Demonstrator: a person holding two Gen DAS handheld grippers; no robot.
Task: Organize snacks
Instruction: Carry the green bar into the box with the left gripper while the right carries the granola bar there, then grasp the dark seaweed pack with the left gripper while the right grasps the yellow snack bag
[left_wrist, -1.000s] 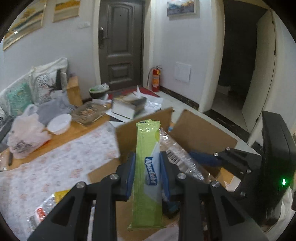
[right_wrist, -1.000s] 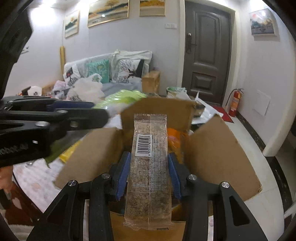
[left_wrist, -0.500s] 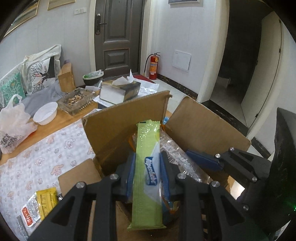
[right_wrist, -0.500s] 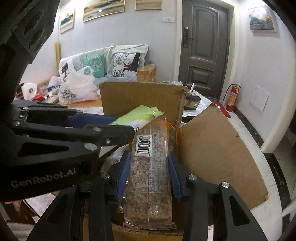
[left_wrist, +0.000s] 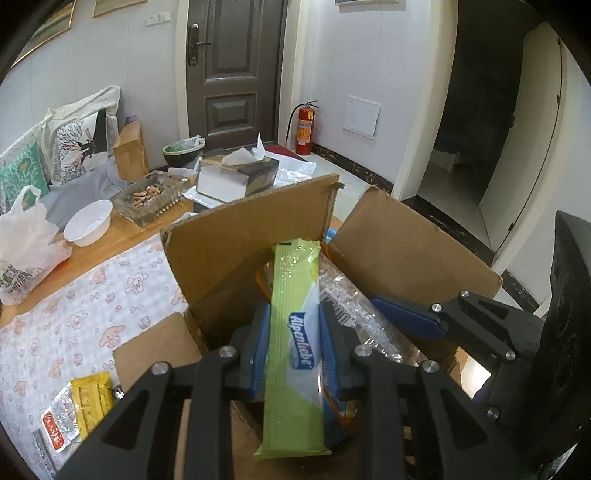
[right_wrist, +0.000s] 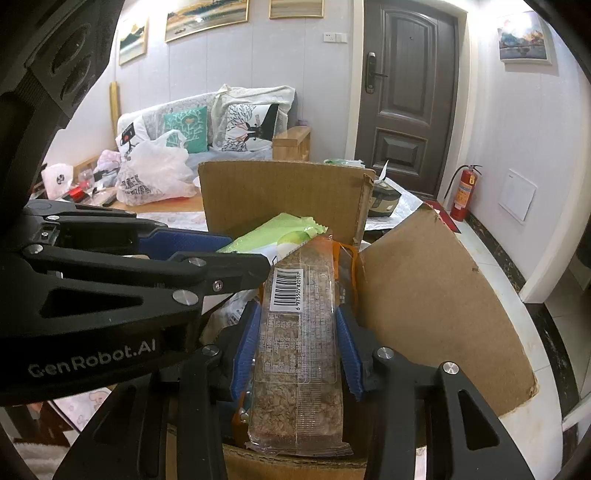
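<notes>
In the left wrist view, the left claw (left_wrist: 293, 345) was pinching a long green Alpenliebe packet (left_wrist: 293, 332) between its blue pads, the packet standing lengthwise up the centre of the frame with its far end over the open cardboard box (left_wrist: 251, 240). The box's flaps stood up behind and to the right of the packet. At the right of the frame the right claw (left_wrist: 391, 314) reached in over the same box, with a clear crinkled wrapper just beside the green packet. On the patterned surface (left_wrist: 92, 314) at the lower left lay a yellow sachet (left_wrist: 90, 400) and a red-and-silver sachet (left_wrist: 59, 428), apart from the box. Further back, in the upper left, stood a white bowl (left_wrist: 88, 221), a white plastic bag (left_wrist: 22, 240), an ashtray (left_wrist: 149, 195) and a tissue box (left_wrist: 236, 173).

In the right wrist view, the right claw (right_wrist: 297, 343) was closed on a clear-wrapped brown snack bar (right_wrist: 299, 332), barcode label facing up, held lengthwise in the centre of the frame above the box (right_wrist: 424, 295). The left claw (right_wrist: 243, 254) entered from the left of the frame, its green packet (right_wrist: 273, 236) just beside the top of the brown bar; whether the two packets touched could not be told. A red fire extinguisher (right_wrist: 463, 192) stood by the door at the right.
</notes>
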